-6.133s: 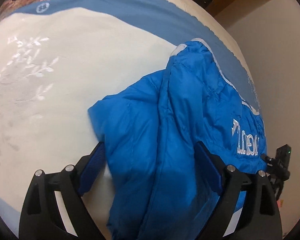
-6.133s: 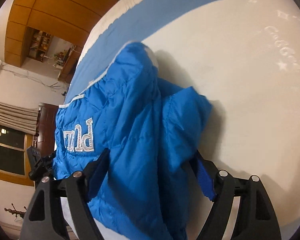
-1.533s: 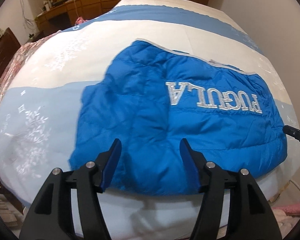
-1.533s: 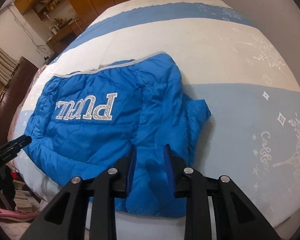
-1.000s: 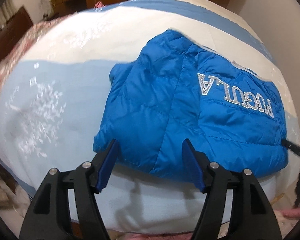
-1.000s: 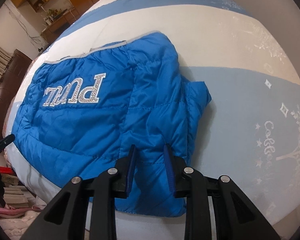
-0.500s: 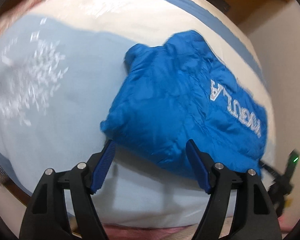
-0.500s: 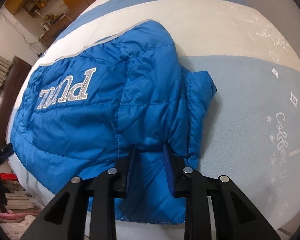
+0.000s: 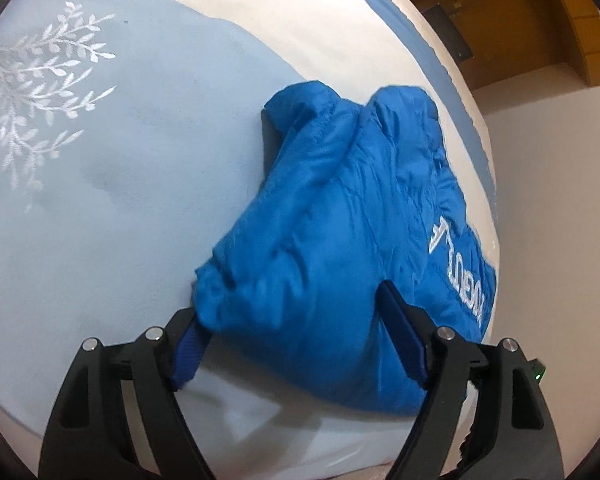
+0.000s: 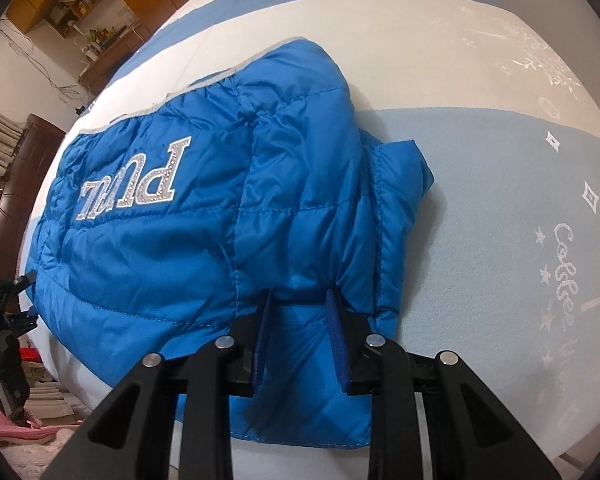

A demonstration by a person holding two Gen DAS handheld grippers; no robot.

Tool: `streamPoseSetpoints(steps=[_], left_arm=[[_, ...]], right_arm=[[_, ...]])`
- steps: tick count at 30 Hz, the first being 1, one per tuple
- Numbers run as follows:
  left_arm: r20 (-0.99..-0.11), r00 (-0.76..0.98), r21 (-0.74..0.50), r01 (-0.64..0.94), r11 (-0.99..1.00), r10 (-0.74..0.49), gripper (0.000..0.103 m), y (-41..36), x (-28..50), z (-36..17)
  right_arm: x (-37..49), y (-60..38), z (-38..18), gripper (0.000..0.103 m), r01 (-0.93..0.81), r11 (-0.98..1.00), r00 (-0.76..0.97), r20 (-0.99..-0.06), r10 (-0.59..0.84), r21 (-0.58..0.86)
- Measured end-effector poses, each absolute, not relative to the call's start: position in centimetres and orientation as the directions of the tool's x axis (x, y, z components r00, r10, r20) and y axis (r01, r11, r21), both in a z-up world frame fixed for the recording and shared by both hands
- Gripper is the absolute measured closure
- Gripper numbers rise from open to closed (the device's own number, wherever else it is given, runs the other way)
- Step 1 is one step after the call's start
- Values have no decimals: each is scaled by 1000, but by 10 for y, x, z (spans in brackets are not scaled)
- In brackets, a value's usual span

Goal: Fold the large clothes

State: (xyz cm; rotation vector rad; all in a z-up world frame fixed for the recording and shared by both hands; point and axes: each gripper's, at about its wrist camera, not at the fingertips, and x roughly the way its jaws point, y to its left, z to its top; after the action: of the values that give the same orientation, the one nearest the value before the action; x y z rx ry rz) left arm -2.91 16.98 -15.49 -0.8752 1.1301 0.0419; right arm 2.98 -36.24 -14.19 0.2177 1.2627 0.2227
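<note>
A blue quilted puffer jacket [image 9: 340, 216] with silver letters lies folded on a bed with a blue and white cover [image 9: 100, 160]. My left gripper [image 9: 296, 320] is open, its fingers on either side of the jacket's near left end. In the right wrist view the jacket [image 10: 204, 216] spreads to the left, with a folded sleeve at its right side. My right gripper [image 10: 300, 300] is partly open, its jaws set around a fold at the jacket's near right edge.
The bed's near edge runs just below both grippers. A wall [image 9: 560, 160] and wooden cabinets [image 9: 560, 20] lie to the right of the bed. A dark wooden door [image 10: 16, 184], shelves [image 10: 88, 0] and floor clutter [image 10: 16, 412] are to the left.
My left gripper has swung left and closed in on the jacket's end, which now sits between its fingers. My right gripper has moved forward onto the jacket's near edge.
</note>
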Motion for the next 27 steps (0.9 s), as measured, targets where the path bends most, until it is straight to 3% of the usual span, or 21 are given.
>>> streamPoseSetpoints(steps=[9,14,16,27], left_arm=[[-791,504,-579,-433,691,-347,23,177,-8,-160],[-761,539,-600,-376,706,-360,66,170,-4,-147],[-742,550,-626,-365,689,-383,71,170,-8,-139],[-824,482,-497,-360,790,-299,70,156,0,-153]], right_arm=[[31,-361,-143,77,-44,958,282,-916,285,285],[33,-362,-142,77,-34,956,270,-918,290,292],[34,-365,-137,77,-8,954,260,-920,293,301],[36,-364,-145,78,-24,959,248,-928,278,281]])
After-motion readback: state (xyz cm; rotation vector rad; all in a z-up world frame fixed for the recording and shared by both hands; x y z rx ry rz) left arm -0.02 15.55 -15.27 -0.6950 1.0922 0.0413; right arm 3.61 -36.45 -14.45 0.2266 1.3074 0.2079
